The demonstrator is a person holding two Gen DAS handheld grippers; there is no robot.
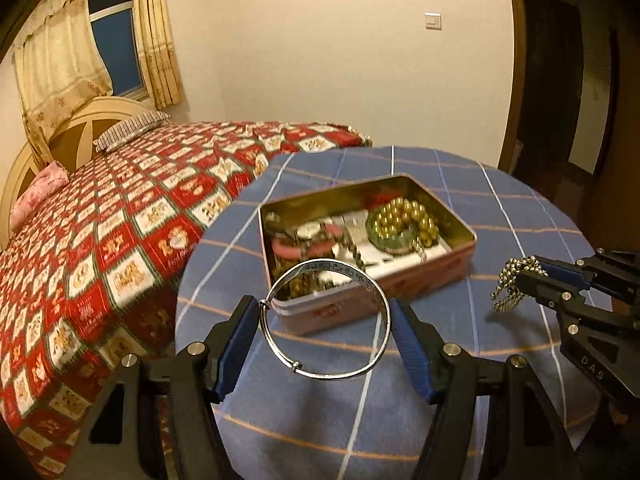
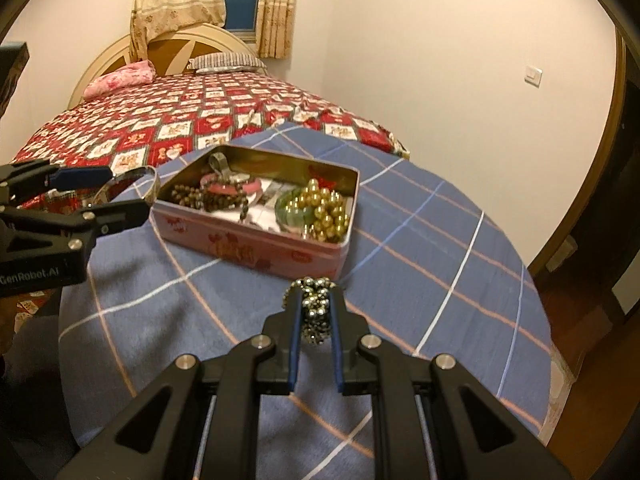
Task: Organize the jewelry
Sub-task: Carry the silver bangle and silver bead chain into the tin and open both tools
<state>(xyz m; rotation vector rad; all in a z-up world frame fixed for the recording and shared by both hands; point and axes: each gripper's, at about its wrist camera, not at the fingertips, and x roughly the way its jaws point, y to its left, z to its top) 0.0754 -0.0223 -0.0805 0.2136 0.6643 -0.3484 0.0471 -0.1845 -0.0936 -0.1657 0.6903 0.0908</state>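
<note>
Above the desk (image 1: pixel 280 420), near edge:
Left claw (image 1: pixel 324 316): pinching silver bangle (image 1: pixel 384 308) across its width
Right claw (image 2: pixel 316 312): clamped on small-bead chain (image 2: pixel 314 312)
Desk middle: open pink tin (image 2: pixel 256 244) holding jewelry

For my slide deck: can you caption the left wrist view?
Left claw holds a silver bangle before the open jewelry tin; right claw grips a bead chain.

Bangle (image 1: pixel 325 318) hides tin (image 1: pixel 460 236) near corner; printed motifs on its side blurred. Beaded chain (image 2: pixel 316 312) bunched, length unclear. Bed (image 2: pixel 120 128) cut off beyond the tin.
</note>
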